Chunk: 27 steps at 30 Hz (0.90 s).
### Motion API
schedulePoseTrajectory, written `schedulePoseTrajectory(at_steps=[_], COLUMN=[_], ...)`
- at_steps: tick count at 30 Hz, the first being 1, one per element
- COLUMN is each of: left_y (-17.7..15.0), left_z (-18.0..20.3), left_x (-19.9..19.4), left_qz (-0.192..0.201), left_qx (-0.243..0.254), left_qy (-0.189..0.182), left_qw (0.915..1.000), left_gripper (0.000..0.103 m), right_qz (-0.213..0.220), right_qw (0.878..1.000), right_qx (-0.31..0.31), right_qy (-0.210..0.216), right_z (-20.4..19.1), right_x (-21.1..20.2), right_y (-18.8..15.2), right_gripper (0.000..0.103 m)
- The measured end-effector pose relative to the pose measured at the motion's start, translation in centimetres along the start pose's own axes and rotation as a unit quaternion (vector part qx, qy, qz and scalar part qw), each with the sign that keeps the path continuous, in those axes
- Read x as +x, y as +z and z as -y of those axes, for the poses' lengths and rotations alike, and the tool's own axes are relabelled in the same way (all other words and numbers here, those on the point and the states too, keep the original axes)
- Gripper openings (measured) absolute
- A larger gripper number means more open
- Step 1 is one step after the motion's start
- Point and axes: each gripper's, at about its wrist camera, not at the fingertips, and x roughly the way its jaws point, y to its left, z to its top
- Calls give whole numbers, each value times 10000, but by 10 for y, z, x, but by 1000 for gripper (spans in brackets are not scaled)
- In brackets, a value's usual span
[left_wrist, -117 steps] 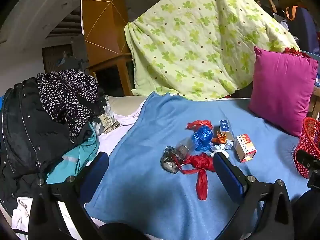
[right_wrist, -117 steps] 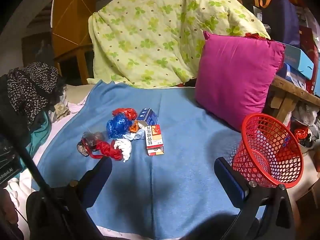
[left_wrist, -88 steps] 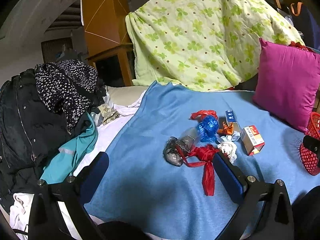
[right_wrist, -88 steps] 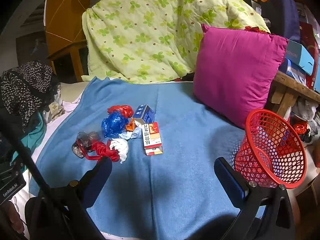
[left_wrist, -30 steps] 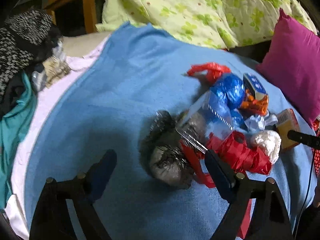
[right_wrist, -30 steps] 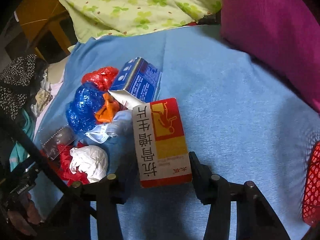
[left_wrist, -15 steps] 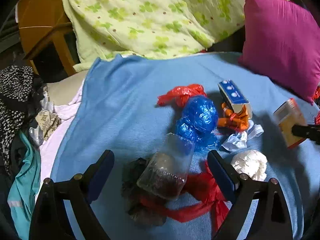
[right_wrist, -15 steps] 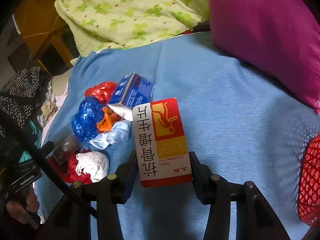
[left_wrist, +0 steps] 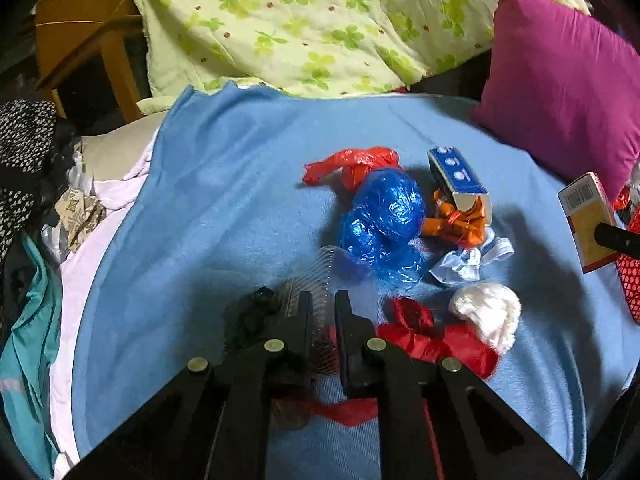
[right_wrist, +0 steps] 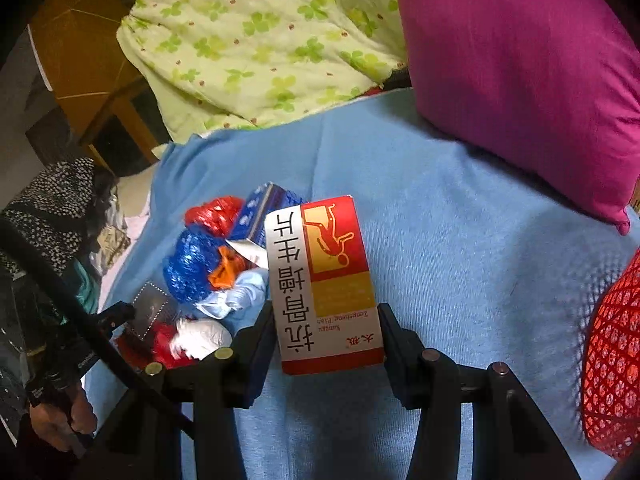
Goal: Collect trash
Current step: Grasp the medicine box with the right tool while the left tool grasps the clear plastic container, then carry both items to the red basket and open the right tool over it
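Note:
My left gripper (left_wrist: 322, 312) is shut on a clear crushed plastic container (left_wrist: 320, 280), held just above the blue blanket (left_wrist: 208, 208). Beyond it lie a blue plastic bag (left_wrist: 380, 220), a red bag (left_wrist: 356, 162), a blue-and-white box (left_wrist: 456, 176), orange wrapping (left_wrist: 452, 222), a white paper wad (left_wrist: 486, 312) and a red ribbon bag (left_wrist: 436, 344). My right gripper (right_wrist: 326, 328) is shut on a red, white and yellow carton (right_wrist: 324, 284), lifted above the blanket. That carton also shows in the left wrist view (left_wrist: 588, 224). The red mesh basket (right_wrist: 612, 360) is at the right.
A magenta pillow (right_wrist: 520, 72) and a green clover quilt (left_wrist: 320, 20) stand behind the blanket. A pile of dark clothes (left_wrist: 24, 168) lies at the left. A wooden chair (left_wrist: 84, 40) stands at the back left.
My left gripper has closed on the clear plastic container, having been open around it. My right gripper has lifted the carton toward the basket.

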Motion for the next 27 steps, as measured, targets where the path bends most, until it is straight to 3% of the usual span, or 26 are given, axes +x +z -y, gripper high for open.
schedulePoseTrajectory(at_steps=[3,5,7,8,10,15,17,18,23,27], left_y=[-5,-9,-13,-14,-15,-10,-8,-8,-8,-2], left_z=[1,1,2,4,10,14,12,10,10,19], left_x=[-5,-4,-5,-7,-7,13,23,26,19,-17], left_qz=[74,9,48,157,249,52,-35,-90,98,494], left_qx=[55,101,142,193,360,565,548,533,504,371], left_qy=[-52,-101,-24,69,60,240,310,266,440,186], left_qw=[9999,9999,9999,9997,9990,9981,9980,9982,9977,9979], left_gripper=[11,25,75,79,79,79,65,48,48,48], right_qz=[55,48,40,51,53,-42,-54,-48,-20,139], right_qw=[10000,10000,10000,10000,10000,9999,9999,10000,9999,9999], right_qx=[13,39,71,77,68,99,72,47,27,-6], right_qy=[17,1,-6,-10,-24,-41,-55,-69,-94,-91], right_z=[2,5,8,9,9,12,11,10,11,11], right_x=[-6,-8,-9,-10,-10,-6,-5,-5,-6,-18], right_y=[0,-1,-2,-2,-2,-2,-2,-2,-1,-1], right_gripper=[52,52,52,52,52,52,52,52,52,52])
